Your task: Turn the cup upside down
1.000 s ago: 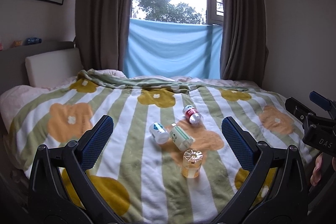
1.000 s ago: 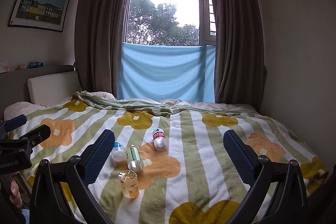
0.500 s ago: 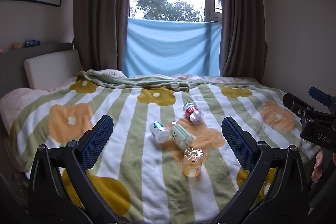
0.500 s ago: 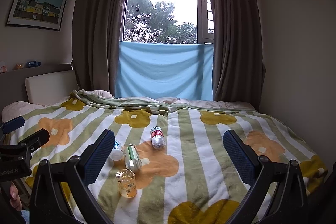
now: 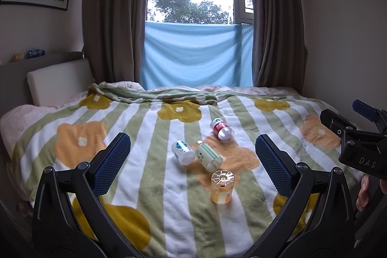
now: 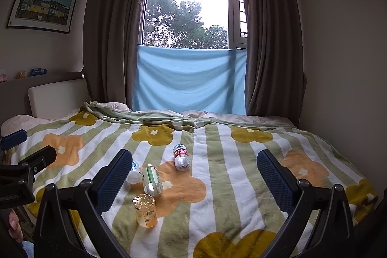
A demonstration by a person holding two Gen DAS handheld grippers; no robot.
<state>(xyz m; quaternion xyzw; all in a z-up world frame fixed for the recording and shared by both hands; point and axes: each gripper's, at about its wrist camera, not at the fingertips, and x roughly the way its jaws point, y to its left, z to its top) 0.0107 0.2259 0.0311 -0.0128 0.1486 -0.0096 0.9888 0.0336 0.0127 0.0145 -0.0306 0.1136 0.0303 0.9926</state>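
Note:
A small amber see-through cup [image 5: 221, 186] stands on the flowered blanket with its ribbed end up; it also shows in the right wrist view [image 6: 145, 209]. My left gripper [image 5: 193, 161] is open and empty, well short of the cup, with the cup between its fingers in the view. My right gripper [image 6: 194, 173] is open and empty, with the cup low and left, near its left finger [image 6: 113, 178]. Each gripper shows at the edge of the other's view.
Three bottles lie on their sides just beyond the cup: a white one with a blue label [image 5: 182, 151], a green-labelled one [image 5: 209, 156] and a red-labelled one [image 5: 221, 129]. The bed [image 5: 72, 137] has a headboard at left, curtains and window behind, wall at right.
Both views have drifted slightly; the cup and bottles lie where they were. Both grippers stay open.

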